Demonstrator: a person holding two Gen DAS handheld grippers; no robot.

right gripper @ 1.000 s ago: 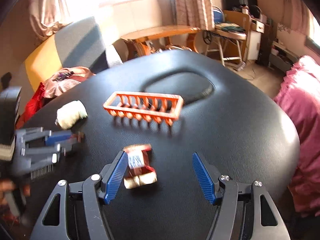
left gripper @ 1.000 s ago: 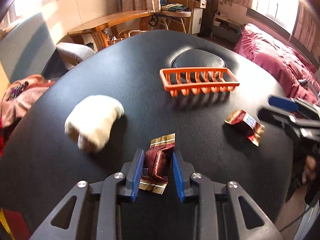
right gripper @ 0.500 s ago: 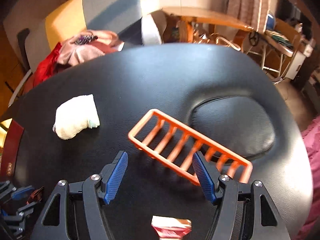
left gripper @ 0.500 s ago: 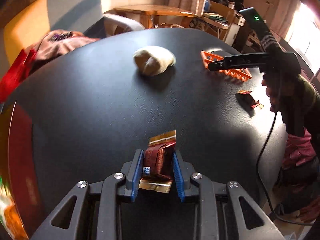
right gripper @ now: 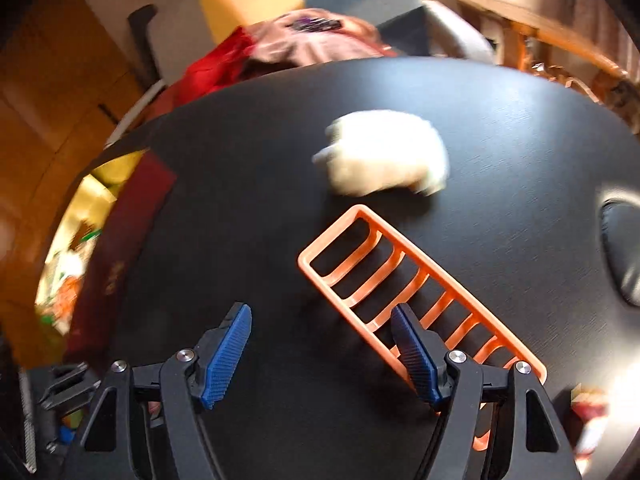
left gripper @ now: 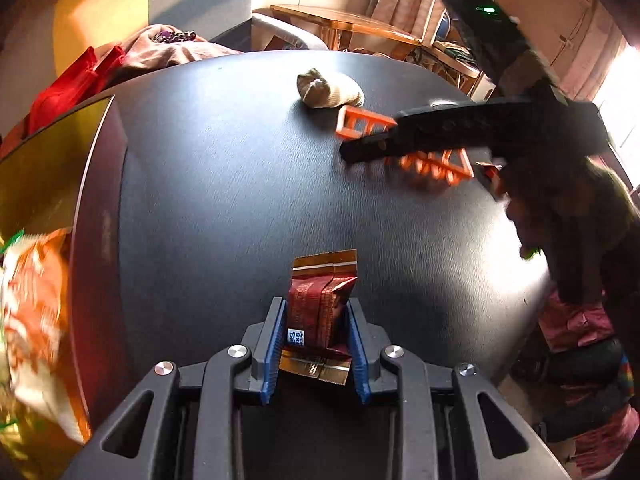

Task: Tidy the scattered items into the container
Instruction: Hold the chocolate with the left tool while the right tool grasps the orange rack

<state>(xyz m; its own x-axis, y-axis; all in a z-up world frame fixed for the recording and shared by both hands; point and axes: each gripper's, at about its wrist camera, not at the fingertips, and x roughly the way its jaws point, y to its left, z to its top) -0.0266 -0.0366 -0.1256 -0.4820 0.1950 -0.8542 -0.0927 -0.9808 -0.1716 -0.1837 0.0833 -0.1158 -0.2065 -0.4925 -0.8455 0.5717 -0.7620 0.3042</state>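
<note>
My left gripper [left gripper: 315, 322] is shut on a dark red and gold snack packet [left gripper: 320, 308], held above the black table [left gripper: 224, 184]. To its left is a gold-lined container [left gripper: 44, 184] holding an orange snack bag [left gripper: 36, 300]. My right gripper [right gripper: 320, 332] is open and empty, low over the table, its right finger over the near end of an orange plastic rack [right gripper: 404, 292]. A rolled white sock [right gripper: 386, 158] lies beyond the rack. A second red packet [right gripper: 592, 416] lies at the lower right. The rack [left gripper: 424, 148] and sock [left gripper: 330, 88] also show in the left wrist view.
The container shows at the table's left edge in the right wrist view [right gripper: 116, 256]. Red and pink clothes [left gripper: 120, 60] lie on a chair behind the table. The right gripper's body [left gripper: 480, 128] crosses above the rack in the left wrist view. A wooden table [left gripper: 344, 24] stands behind.
My left gripper has swung left with the packet, bringing the container into view. My right gripper has moved left past the loose packet and over the rack, still open.
</note>
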